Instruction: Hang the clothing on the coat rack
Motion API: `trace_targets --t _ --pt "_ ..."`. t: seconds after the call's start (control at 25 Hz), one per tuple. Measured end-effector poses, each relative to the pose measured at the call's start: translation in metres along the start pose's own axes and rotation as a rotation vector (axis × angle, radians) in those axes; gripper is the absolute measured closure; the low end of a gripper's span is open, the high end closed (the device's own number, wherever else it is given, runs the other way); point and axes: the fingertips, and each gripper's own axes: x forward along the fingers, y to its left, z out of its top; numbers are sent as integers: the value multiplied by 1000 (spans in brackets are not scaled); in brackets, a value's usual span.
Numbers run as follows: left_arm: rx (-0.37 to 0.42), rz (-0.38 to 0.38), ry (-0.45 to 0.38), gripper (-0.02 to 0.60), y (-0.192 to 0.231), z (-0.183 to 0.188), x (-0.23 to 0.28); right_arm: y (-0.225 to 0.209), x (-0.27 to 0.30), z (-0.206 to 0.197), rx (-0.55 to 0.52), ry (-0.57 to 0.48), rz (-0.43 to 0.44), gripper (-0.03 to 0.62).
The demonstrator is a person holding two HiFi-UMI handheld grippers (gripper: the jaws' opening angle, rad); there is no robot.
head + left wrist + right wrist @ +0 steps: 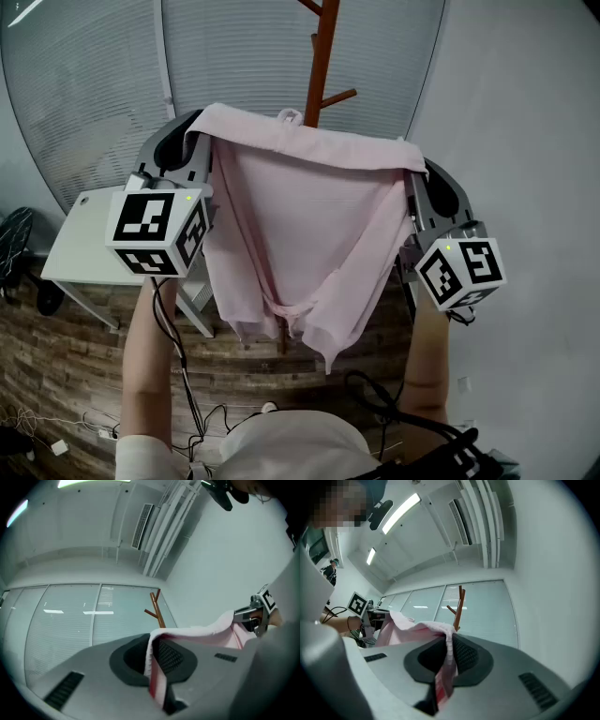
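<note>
A pale pink garment (300, 234) hangs spread between my two grippers, held up in front of a brown wooden coat rack (321, 66). My left gripper (202, 141) is shut on the garment's left top edge, the cloth (154, 667) pinched between its dark pads. On the right top corner my right gripper (419, 173) is shut too, with the cloth (446, 663) caught between its pads. A small hanging loop (289, 116) sticks up at the middle of the top edge, just left of the rack's pole. The rack (157, 609) stands beyond the jaws, and the right gripper view shows the rack (458, 606) ahead as well.
A white table (89, 244) stands at the lower left, with a black chair (14, 239) beside it. Frosted glass partitions (141, 75) with blinds run behind the rack, a plain wall (525, 112) at the right. Cables (56, 431) lie on the wood floor.
</note>
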Motion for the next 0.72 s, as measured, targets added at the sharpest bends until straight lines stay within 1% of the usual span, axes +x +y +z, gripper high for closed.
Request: trace_targets --t 0.28,0.56,0.64,0.72 --pt "3 5 8 554 7 -2 -4 8 2 -3 -1 13 9 558" --pt "15 16 -4 554 8 4 -8 10 1 0 -5 6 19 558" --pt "21 29 -10 554 17 6 -14 20 4 4 -13 4 30 557" --pt "22 43 -17 554 37 7 -22 40 14 12 -34 0 48 557"
